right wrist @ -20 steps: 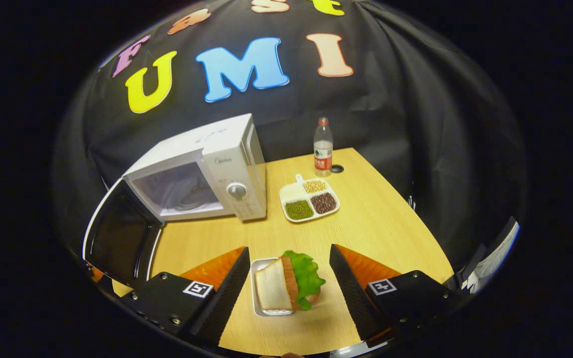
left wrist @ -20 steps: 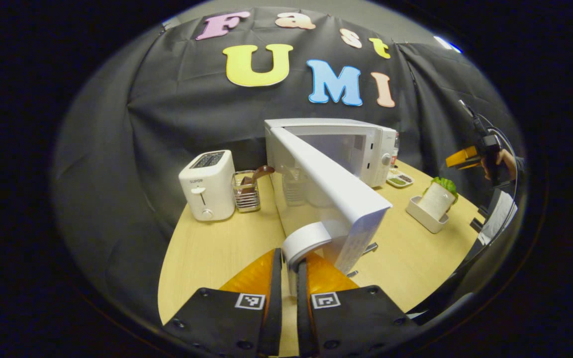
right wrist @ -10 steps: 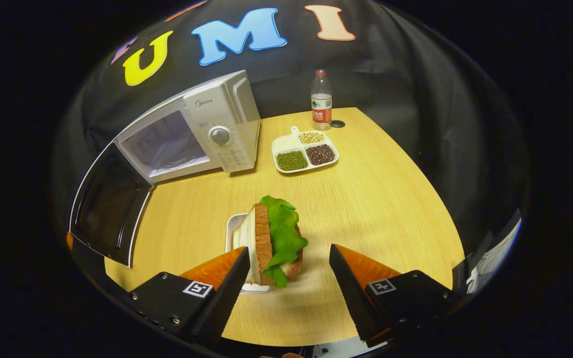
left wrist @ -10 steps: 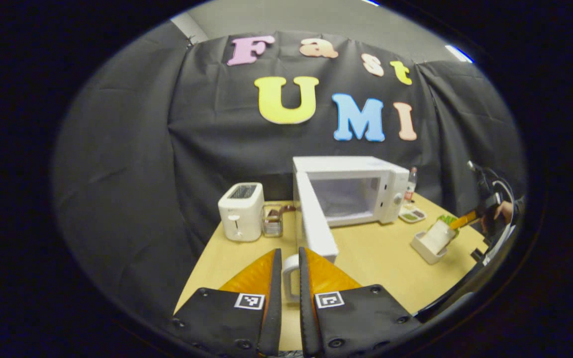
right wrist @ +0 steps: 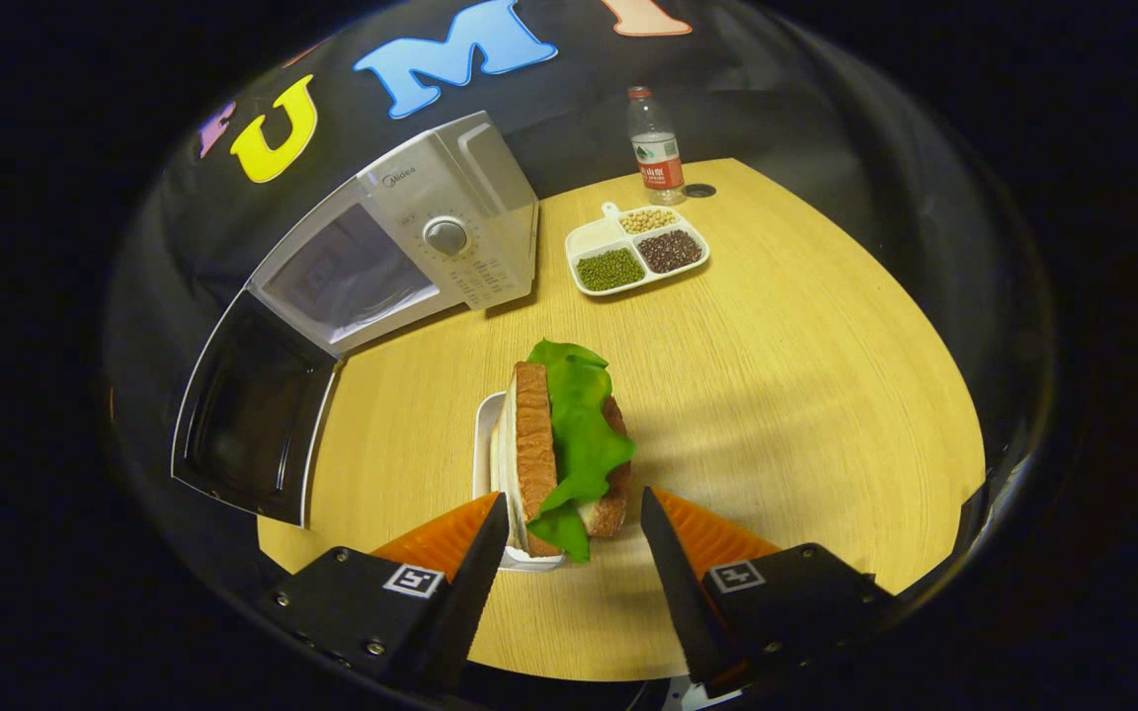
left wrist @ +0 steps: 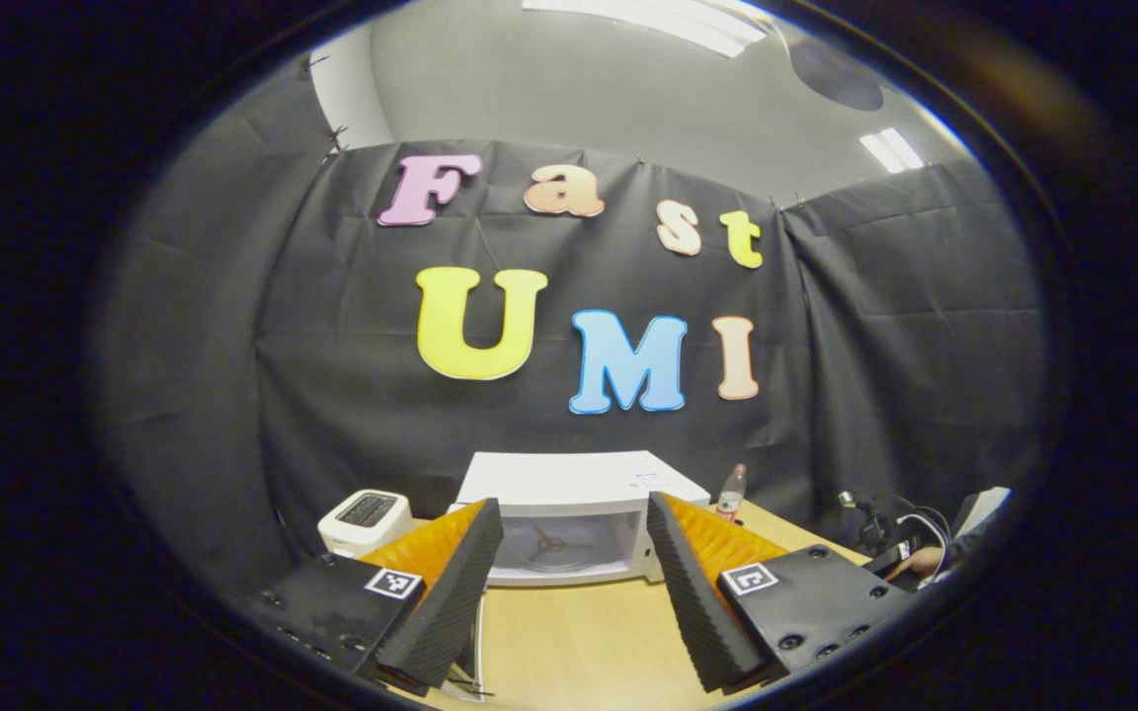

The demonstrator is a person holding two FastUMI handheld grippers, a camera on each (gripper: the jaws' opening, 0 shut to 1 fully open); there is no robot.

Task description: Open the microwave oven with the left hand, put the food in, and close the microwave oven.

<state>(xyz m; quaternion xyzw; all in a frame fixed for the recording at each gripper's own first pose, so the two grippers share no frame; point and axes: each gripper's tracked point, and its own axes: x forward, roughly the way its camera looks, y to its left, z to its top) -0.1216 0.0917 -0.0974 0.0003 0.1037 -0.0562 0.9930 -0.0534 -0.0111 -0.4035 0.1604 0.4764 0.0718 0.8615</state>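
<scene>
1 microwave (right wrist: 401, 247), 1 sandwich (right wrist: 564, 444), 1 bottle (right wrist: 656, 148), 1 toaster (left wrist: 364, 518).

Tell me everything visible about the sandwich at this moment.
The sandwich stands on edge in a small white tray on the wooden table: pale bread slices with brown crust, a green lettuce leaf spilling over the top, and a darker bun-like piece behind. The right gripper is open, its fingers flanking the near end; contact cannot be told.
</scene>
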